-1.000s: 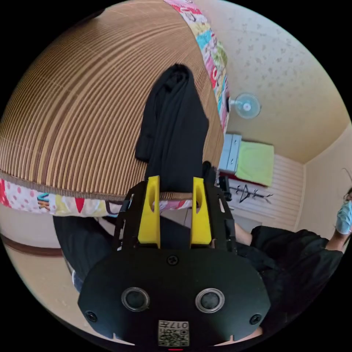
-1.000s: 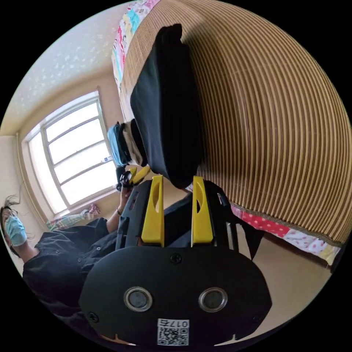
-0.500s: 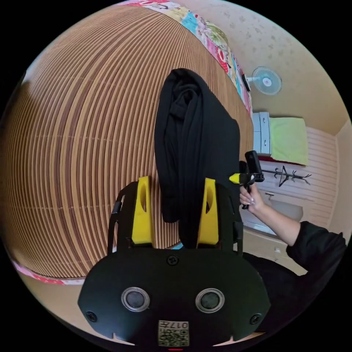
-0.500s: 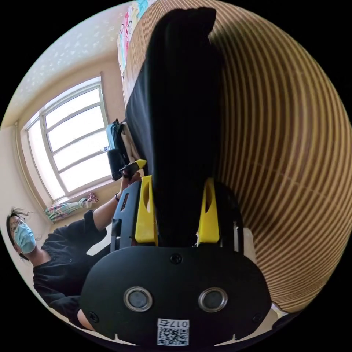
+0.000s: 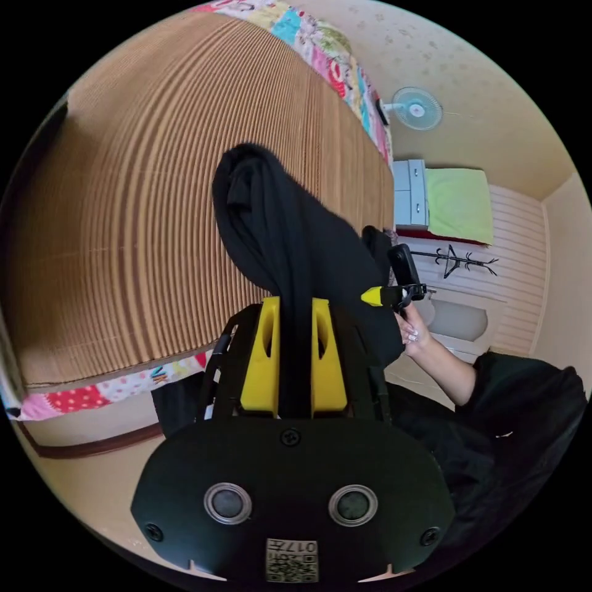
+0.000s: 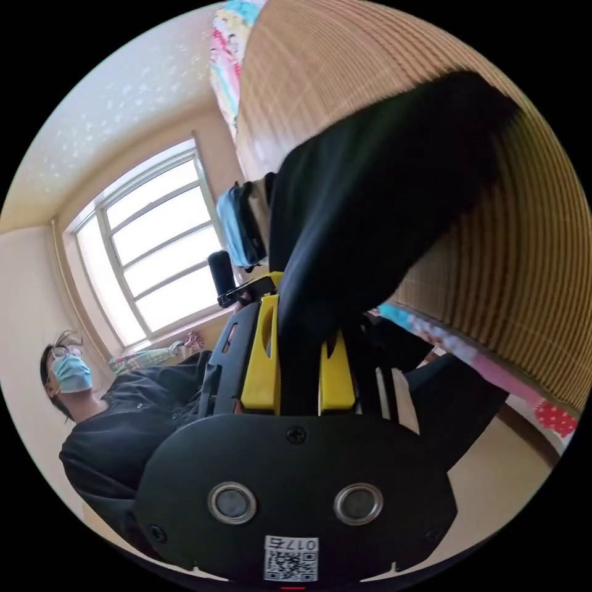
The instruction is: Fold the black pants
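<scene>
**Two grippers pinch the black pants over the mat**

In the left gripper view, the striped bamboo mat on the bed is on the left side. The black pants lie bunched on it and run down toward the camera. The left gripper has its yellow jaws squeezed close on a strip of the cloth, so it is holding the pants. Farther right, the right gripper sits in the person's hand at the pants' other edge.

In the right gripper view, the person sits on the left by the window. In the middle, the right gripper has its jaws tight on the pants. The cloth rises to the right over the mat. That far end looks blurry, so it may be lifted a little.

The pants look soft, floppy and light. They will sag and slide, so it is best to hold them by the edge or corners, one gripper on each side.
</scene>
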A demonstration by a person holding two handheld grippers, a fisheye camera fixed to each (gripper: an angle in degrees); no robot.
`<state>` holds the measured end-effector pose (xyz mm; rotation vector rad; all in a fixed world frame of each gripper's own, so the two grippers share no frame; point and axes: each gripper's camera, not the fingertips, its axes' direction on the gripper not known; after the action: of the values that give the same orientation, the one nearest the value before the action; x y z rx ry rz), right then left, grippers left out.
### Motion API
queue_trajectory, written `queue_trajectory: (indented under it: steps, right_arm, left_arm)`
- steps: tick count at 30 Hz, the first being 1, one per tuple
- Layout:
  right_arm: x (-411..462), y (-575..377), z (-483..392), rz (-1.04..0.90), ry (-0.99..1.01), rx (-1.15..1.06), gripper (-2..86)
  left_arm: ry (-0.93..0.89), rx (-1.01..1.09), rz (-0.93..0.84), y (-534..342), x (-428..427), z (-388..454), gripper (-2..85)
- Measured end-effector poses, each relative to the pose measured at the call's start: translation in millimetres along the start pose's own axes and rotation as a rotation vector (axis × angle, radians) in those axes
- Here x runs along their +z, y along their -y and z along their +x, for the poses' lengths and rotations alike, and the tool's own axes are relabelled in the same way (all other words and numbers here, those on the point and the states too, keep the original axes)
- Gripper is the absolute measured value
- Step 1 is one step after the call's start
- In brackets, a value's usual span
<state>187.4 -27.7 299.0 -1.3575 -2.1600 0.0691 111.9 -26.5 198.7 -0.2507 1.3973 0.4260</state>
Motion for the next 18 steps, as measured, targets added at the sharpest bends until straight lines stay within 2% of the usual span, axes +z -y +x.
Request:
queue_trajectory:
  steps: [7, 9, 14, 15, 18]
  right_arm:
    - [103.8, 12.8, -147.2, -0.04, 0.002, -0.202, 7.6]
    - [150.4, 24.8, -215.8, -0.065, -0.013, -0.326, 7.6]
    - [264.4, 58.5, -367.1, -0.107, -0.012, -0.618, 7.7]
    - [296.6, 70.1, -400.4, -0.115, -0.007, -0.676, 7.7]
    - [380.1, 102.8, -454.6, -0.092, -0.026, -0.692, 7.9]
  left_arm:
    - [0.136, 0.164, 0.158, -49.8, -211.7, 39.2, 7.8]
    - [0.205, 0.205, 0.231, -68.7, -276.9, 51.7, 7.8]
    - [0.403, 0.27, 0.547, -143.0, -483.5, 67.7, 7.9]
    - [0.435, 0.281, 0.571, -149.6, -503.4, 67.5, 7.9]
    - [0.526, 0.226, 0.668, -169.8, -593.5, 36.3, 8.1]
